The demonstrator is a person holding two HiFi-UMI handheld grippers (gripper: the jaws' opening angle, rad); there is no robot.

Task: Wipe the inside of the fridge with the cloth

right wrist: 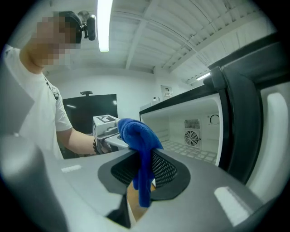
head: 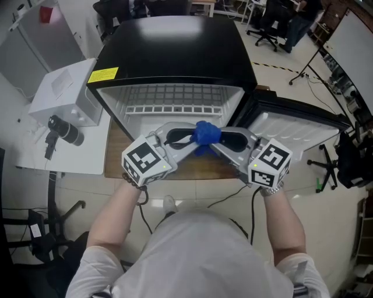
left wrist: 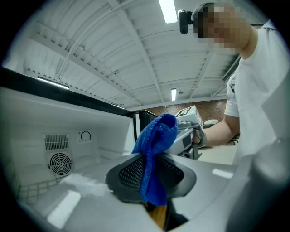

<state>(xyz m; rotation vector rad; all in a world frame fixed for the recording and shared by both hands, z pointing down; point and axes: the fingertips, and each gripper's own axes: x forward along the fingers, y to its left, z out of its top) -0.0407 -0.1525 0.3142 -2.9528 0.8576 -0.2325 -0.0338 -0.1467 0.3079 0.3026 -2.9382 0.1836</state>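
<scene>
Pinching blue cloth (head: 207, 133) between narrow jaws of both L gripper (left wrist: 152, 174) & R gripper (right wrist: 144, 172), hovering at open fridge (head: 175, 46) front edge.

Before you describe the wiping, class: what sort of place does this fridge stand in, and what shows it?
Probably a lab or office workspace rather than a kitchen: the mini fridge stands near wheeled office chairs and a tripod stand, under a ribbed industrial ceiling with strip lights.
</scene>
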